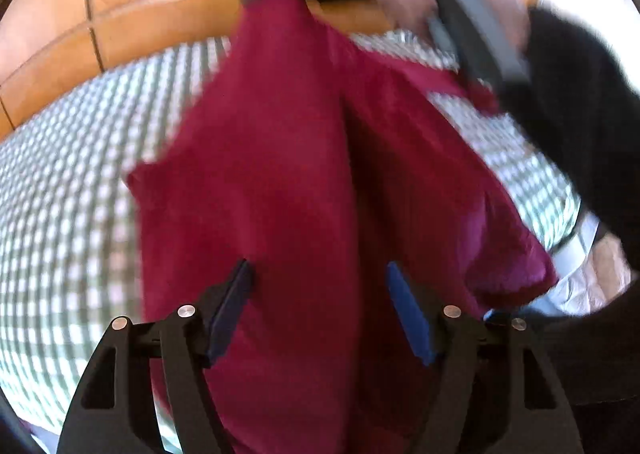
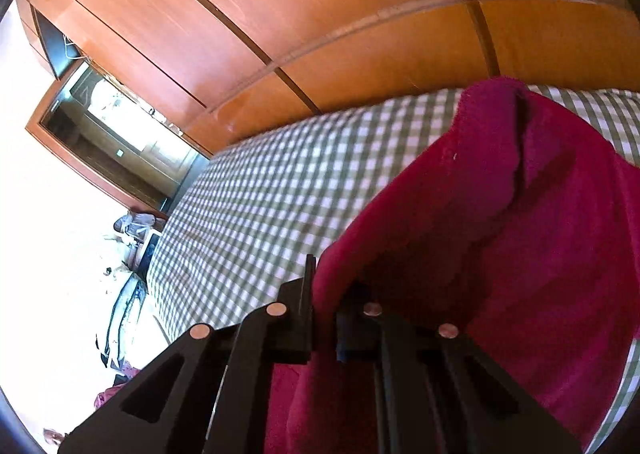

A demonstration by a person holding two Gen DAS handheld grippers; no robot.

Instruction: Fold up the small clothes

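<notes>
The right gripper (image 2: pixel 324 318) is pinching a corner of the red garment (image 1: pixel 304 182) and holding it up over the checked bed (image 1: pixel 68 190), while the left gripper (image 1: pixel 318 282) is hanging wide open around the cloth's lower part, gripping nothing. To fold well, the left should probably be closing on the opposite corner, keeping the edge taut.

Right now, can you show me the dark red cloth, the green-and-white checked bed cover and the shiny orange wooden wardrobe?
dark red cloth (image 1: pixel 280 190): left wrist view, middle of hanging fabric.
green-and-white checked bed cover (image 2: pixel 260 194): right wrist view, bare top.
shiny orange wooden wardrobe (image 2: pixel 320 6): right wrist view, door panel.
</notes>
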